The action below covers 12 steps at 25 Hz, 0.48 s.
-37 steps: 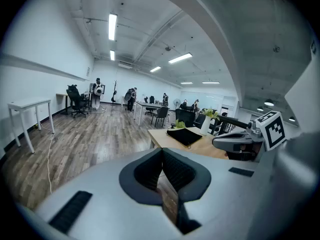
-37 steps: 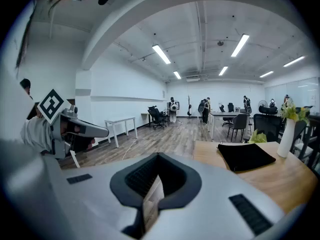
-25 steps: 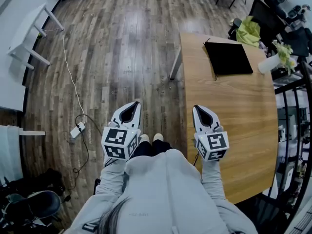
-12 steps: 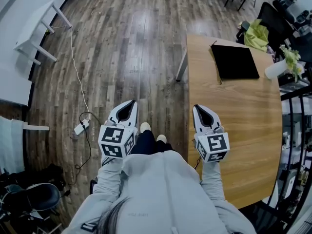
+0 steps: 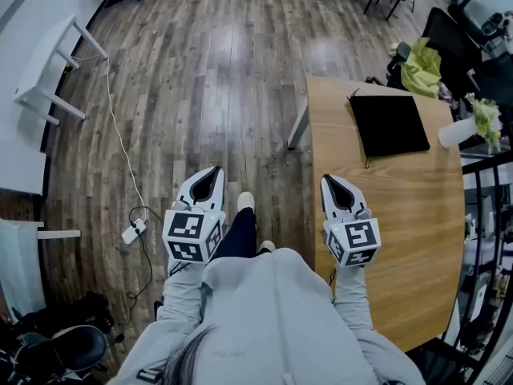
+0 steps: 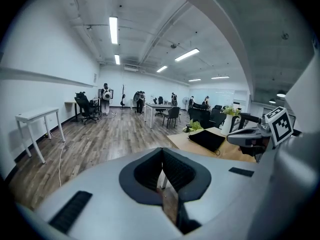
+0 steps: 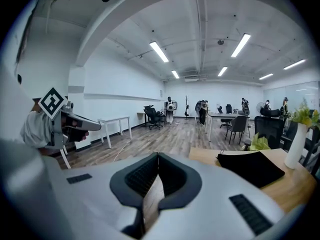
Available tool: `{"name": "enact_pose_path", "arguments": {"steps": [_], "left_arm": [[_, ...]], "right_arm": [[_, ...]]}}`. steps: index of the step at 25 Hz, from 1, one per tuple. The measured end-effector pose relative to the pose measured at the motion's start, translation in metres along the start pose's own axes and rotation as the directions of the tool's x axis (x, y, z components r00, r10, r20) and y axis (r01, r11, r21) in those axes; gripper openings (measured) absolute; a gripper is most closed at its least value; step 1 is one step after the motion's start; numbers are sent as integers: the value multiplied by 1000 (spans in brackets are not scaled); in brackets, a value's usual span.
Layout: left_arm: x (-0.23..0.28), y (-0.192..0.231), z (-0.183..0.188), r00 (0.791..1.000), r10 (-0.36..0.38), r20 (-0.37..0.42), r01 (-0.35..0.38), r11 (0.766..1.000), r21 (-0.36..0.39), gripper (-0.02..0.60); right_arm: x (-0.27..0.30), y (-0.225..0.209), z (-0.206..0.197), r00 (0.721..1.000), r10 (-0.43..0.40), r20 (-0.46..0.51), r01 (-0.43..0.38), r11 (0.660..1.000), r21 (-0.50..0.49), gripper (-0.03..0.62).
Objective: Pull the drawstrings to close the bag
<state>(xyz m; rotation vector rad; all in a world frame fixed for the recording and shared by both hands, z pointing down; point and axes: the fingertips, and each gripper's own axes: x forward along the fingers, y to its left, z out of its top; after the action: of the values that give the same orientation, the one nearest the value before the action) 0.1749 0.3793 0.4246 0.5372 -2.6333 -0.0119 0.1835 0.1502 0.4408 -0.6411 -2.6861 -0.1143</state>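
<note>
A flat black bag [image 5: 388, 124] lies at the far end of the wooden table [image 5: 401, 215], with a thin cord trailing off its near edge. It also shows in the left gripper view as the bag [image 6: 206, 139] and in the right gripper view as the bag [image 7: 250, 167]. My left gripper [image 5: 210, 176] is shut and empty over the floor, left of the table. My right gripper [image 5: 331, 184] is shut and empty above the table's near left edge, well short of the bag. Each gripper's own view shows its jaws closed together: left gripper [image 6: 162, 151], right gripper [image 7: 158, 156].
A white vase with flowers [image 5: 457, 131] stands right of the bag. A yellow-green cloth [image 5: 421, 58] lies on a chair beyond the table. A power strip and cable [image 5: 131, 233] lie on the floor at left, near a white desk [image 5: 40, 62]. A black chair [image 5: 64, 351] stands at lower left.
The person has stepped forward, so the table and bag sit nearer and lower in the head view. Both grippers went along, still shut and side by side.
</note>
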Motion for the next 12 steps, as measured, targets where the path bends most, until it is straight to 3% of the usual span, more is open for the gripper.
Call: {"name": "enact_pose_path", "arguments": {"steps": [12], "left_arm": [[101,73,69,998,-54,11,53,998,39,26]], "right_arm": [[113,-33,58,998,-64,0,64,998,13,23]]}}
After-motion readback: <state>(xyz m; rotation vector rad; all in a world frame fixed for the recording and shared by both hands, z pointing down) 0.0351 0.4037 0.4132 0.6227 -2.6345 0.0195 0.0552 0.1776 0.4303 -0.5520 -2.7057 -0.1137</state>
